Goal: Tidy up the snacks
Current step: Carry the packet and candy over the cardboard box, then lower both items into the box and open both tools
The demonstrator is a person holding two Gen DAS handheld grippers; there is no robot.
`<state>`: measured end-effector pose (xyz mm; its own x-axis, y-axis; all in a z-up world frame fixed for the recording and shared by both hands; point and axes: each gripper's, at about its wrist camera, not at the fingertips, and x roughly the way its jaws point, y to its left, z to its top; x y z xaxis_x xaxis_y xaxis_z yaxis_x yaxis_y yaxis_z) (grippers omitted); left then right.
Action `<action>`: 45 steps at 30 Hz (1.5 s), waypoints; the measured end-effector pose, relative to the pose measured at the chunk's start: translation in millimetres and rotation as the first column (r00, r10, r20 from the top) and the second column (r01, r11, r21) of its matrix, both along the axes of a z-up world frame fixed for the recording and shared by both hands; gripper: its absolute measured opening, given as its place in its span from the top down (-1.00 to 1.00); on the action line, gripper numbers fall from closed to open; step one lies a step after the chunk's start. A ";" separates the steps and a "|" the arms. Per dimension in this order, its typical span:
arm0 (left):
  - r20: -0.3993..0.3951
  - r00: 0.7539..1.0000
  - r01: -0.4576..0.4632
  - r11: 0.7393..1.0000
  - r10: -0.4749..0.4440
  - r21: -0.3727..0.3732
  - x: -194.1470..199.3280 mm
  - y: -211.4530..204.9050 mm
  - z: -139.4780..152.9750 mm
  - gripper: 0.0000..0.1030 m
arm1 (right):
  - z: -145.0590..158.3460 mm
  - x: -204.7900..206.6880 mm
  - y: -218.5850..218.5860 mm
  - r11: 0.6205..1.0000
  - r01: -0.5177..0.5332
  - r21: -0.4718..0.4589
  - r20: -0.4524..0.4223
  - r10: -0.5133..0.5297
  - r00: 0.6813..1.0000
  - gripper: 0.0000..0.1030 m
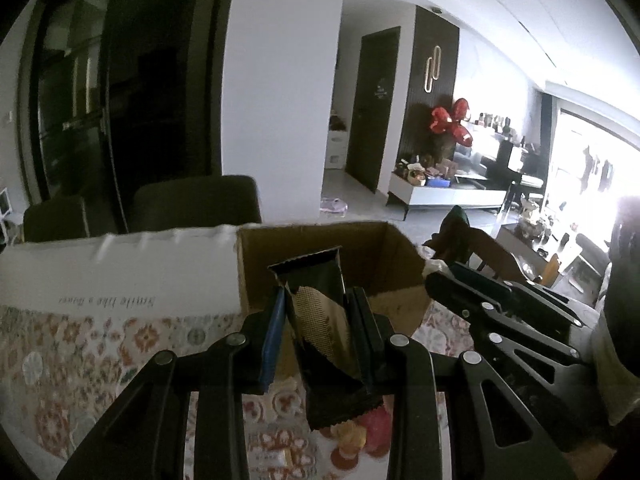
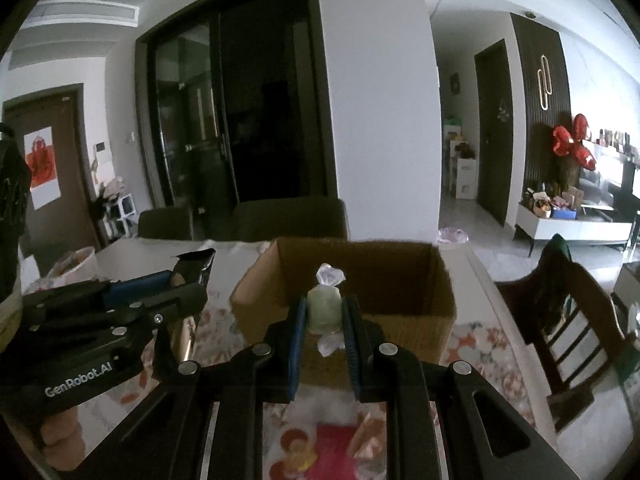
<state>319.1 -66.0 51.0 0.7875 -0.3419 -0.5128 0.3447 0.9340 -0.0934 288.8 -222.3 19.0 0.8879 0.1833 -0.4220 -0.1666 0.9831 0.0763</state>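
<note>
My left gripper (image 1: 318, 300) is shut on a long dark snack packet (image 1: 324, 320) with a gold mesh pattern, held upright above the table. Just beyond it stands an open brown cardboard box (image 1: 396, 248). In the right wrist view my right gripper (image 2: 324, 306) is shut on a small pale green wrapped candy (image 2: 325, 308) with clear twisted ends, in front of the same cardboard box (image 2: 400, 264). The left gripper (image 2: 188, 276) shows at the left of that view with its dark packet (image 2: 196, 266). The right gripper (image 1: 440, 276) shows at the right of the left wrist view.
The table carries a floral patterned cloth (image 1: 100, 344) and a white box (image 1: 120, 268) with script lettering left of the cardboard box. Red and yellow snack packets (image 2: 332, 452) lie below the grippers. Dark chair backs (image 2: 288, 218) stand behind the table; a wooden chair (image 2: 568, 320) stands at the right.
</note>
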 end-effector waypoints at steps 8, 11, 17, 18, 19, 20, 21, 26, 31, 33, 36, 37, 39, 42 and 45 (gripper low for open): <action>-0.035 0.998 0.045 0.999 -0.044 0.024 54.7 -24.6 14.2 0.38 | 18.6 47.4 -10.8 1.000 -0.010 -0.008 -0.020 0.010 1.000 0.62; -0.083 0.995 0.059 0.998 -0.058 0.020 79.1 -33.5 10.2 0.38 | 18.0 66.6 -17.4 1.000 -0.017 0.001 -0.050 0.017 0.999 0.62; -0.161 0.986 0.046 0.998 -0.041 0.030 113.5 -42.3 -4.8 0.38 | 9.3 103.2 -25.1 1.000 0.005 -0.017 -0.117 -0.007 0.993 0.62; -0.175 0.984 0.053 0.998 -0.046 0.033 118.5 -44.9 -7.3 0.38 | 7.6 106.5 -27.2 1.000 0.011 -0.016 -0.123 -0.013 0.992 0.62; -0.181 0.982 0.056 0.998 -0.047 0.040 122.0 -46.8 -8.6 0.38 | 5.7 111.5 -28.4 1.000 0.014 -0.019 -0.132 -0.017 0.991 0.62; -0.183 0.982 0.053 0.997 -0.043 0.049 123.9 -47.5 -9.2 0.38 | 4.1 115.1 -29.6 1.000 0.020 -0.021 -0.140 -0.023 0.990 0.62; -0.185 0.982 0.050 0.997 -0.038 0.059 126.5 -49.3 -10.6 0.37 | 2.2 118.7 -31.5 0.999 0.027 -0.016 -0.147 -0.029 0.989 0.62; -0.200 0.979 0.048 0.992 -0.024 0.120 139.5 -58.2 -17.2 0.16 | -8.7 128.5 -38.6 0.999 0.047 0.007 -0.180 -0.045 0.983 0.61; -0.163 0.986 0.001 0.985 0.027 0.173 132.5 -52.4 -17.8 -0.12 | -12.1 133.0 -41.5 0.997 0.073 -0.019 -0.193 -0.075 0.978 0.34; -0.135 0.990 -0.022 0.983 0.047 0.184 123.0 -46.3 -15.9 -0.13 | -12.1 128.9 -44.0 0.995 0.098 -0.027 -0.183 -0.102 0.978 0.26; -0.090 0.994 -0.042 0.977 0.062 0.208 108.0 -39.7 -12.8 -0.24 | -11.0 119.6 -44.4 0.994 0.110 -0.017 -0.172 -0.111 0.979 0.26; -0.080 0.995 -0.040 0.977 0.058 0.208 101.9 -37.0 -11.5 -0.25 | -10.9 114.4 -44.0 0.994 0.112 -0.014 -0.165 -0.113 0.980 0.26; -0.065 0.997 -0.037 0.977 0.052 0.208 86.7 -30.7 -9.5 -0.25 | -9.6 103.1 -39.3 0.994 0.111 -0.022 -0.149 -0.113 0.982 0.26; -0.042 0.998 -0.040 0.979 0.049 0.199 67.3 -21.4 -7.1 -0.26 | -9.4 86.3 -33.1 0.995 0.098 -0.030 -0.129 -0.101 0.986 0.26; -0.032 0.998 -0.043 0.982 0.049 0.183 51.0 -8.8 -6.5 -0.28 | -8.8 68.2 -24.0 0.996 0.078 -0.038 -0.110 -0.082 0.991 0.26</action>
